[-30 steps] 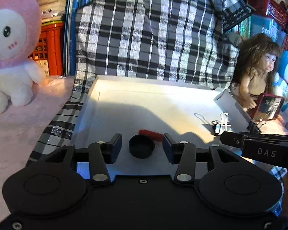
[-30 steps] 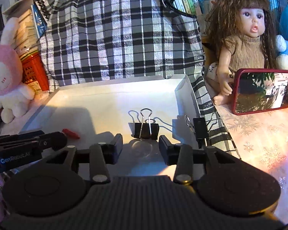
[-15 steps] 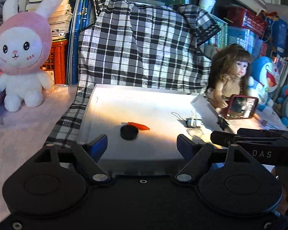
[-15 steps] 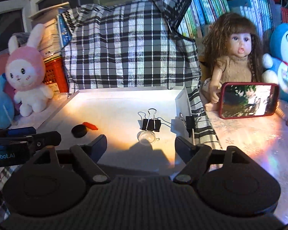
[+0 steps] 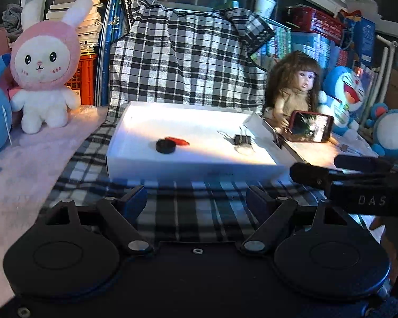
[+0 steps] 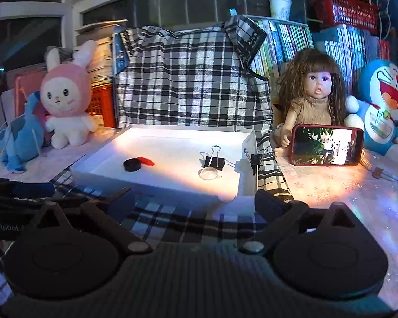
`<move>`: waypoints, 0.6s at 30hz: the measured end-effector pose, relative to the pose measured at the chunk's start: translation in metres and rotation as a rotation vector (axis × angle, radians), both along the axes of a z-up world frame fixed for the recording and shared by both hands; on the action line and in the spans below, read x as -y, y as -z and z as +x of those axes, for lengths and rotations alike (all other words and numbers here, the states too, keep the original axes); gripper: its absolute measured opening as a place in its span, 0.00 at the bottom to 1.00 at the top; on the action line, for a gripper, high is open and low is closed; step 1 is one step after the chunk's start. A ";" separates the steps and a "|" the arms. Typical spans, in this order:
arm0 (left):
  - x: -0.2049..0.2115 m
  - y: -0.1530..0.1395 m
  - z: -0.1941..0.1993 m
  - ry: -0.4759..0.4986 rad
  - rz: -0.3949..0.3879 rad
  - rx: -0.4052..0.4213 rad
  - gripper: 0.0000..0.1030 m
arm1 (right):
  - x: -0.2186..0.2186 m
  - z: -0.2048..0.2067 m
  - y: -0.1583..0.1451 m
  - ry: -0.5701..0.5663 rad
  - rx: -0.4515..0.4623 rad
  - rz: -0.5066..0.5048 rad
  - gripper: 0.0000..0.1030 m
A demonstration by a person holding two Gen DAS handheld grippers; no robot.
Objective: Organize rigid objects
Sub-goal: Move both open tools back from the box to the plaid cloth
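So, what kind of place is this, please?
Probably a home room, perhaps a child's or a study corner: a pink-and-white plush rabbit, a brown-haired doll and shelves of colourful books surround the white cardboard tray.

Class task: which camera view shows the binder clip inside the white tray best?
The right wrist view: the binder clip sits nearer, with its wire handles distinct. In the left wrist view it is smaller and its handles are faint.

White tray point(image 6: 156, 171) on black-and-white checked cloth point(image 6: 193, 79); black cap point(image 6: 131, 164), red piece point(image 6: 145, 161).
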State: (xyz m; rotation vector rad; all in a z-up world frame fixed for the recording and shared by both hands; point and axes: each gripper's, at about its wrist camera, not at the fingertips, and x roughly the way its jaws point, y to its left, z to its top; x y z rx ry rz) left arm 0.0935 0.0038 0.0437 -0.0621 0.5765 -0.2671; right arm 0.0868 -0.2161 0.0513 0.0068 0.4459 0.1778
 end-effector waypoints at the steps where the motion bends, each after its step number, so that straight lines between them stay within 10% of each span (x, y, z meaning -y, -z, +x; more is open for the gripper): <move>1: 0.000 0.002 -0.006 -0.001 0.005 0.006 0.79 | -0.001 -0.005 0.001 0.000 0.007 -0.010 0.98; 18: -0.015 0.018 -0.066 -0.027 0.006 0.044 0.80 | 0.005 -0.056 0.021 0.008 0.028 -0.042 1.00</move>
